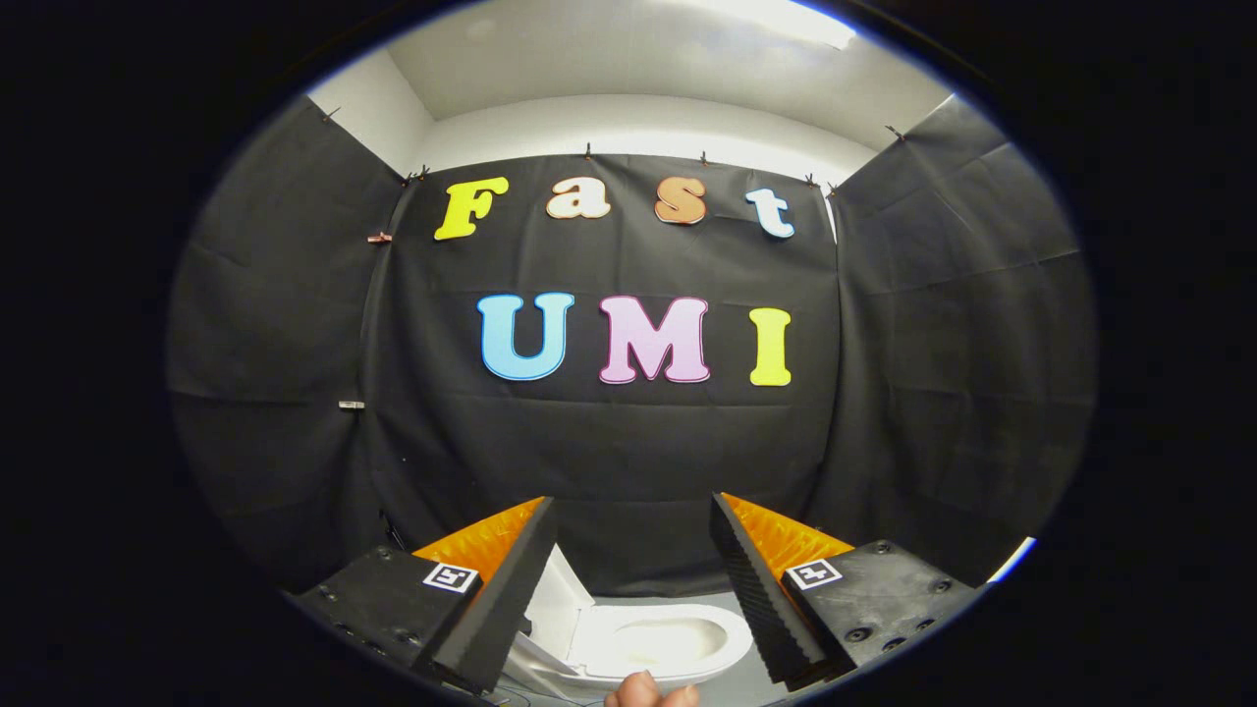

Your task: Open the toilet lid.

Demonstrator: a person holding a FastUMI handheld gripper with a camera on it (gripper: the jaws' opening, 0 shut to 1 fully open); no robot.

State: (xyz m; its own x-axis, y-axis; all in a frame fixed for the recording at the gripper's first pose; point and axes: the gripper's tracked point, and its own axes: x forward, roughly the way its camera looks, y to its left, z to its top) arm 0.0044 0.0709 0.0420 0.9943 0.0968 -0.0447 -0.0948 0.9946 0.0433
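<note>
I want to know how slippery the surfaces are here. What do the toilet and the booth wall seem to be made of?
The toilet, below the open gripper, looks like glossy white ceramic or hard plastic: smooth, with soft sheen; which one is unclear. The booth wall looks like matte black cloth: it shows creases and hangs from clips.

The hand-held gripper [633,540] has two long wedge-shaped fingers [501,599] with ribbed inner faces, standing apart with a wide gap between them. Each is fixed to a blocky dark base [874,589] studded with round screws [859,633]. A small square black-and-white marker [451,576] sits on each base. Fingertips of the person's hand [650,692] show below
</note>
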